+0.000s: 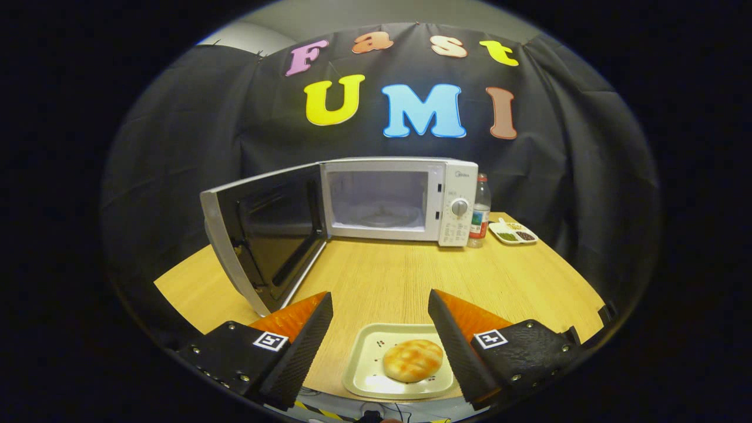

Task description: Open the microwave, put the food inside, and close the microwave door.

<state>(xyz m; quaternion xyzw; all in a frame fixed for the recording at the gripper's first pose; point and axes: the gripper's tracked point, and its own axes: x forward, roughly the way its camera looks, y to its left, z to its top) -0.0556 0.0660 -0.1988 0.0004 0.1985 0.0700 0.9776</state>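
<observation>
1. Gripper view: the tool (380,305) hangs over the near edge of the wooden tabletop (382,276) with its two fingers (311,335) spread wide apart, gripping nothing.
2. A square, pale tray (367,364) lies on the tabletop between the fingers, and the finger on the right overlaps its right rim.
3. A round, golden-brown bun (413,359) sits on the tray, toward its right side, close to that finger; whether it touches the finger I cannot tell.
4. Beyond the fingers, at the far side of the tabletop, stands a white microwave (399,200) with a round dial on its control panel.
5. The microwave door (264,235) is swung fully open to the left, and the lit cavity shows a glass turntable inside.
6. Just beside the microwave on its right stands a plastic bottle (480,212), upright.
7. Near the bottle, farther right, lies a small divided dish (513,232) holding green and dark contents.
</observation>
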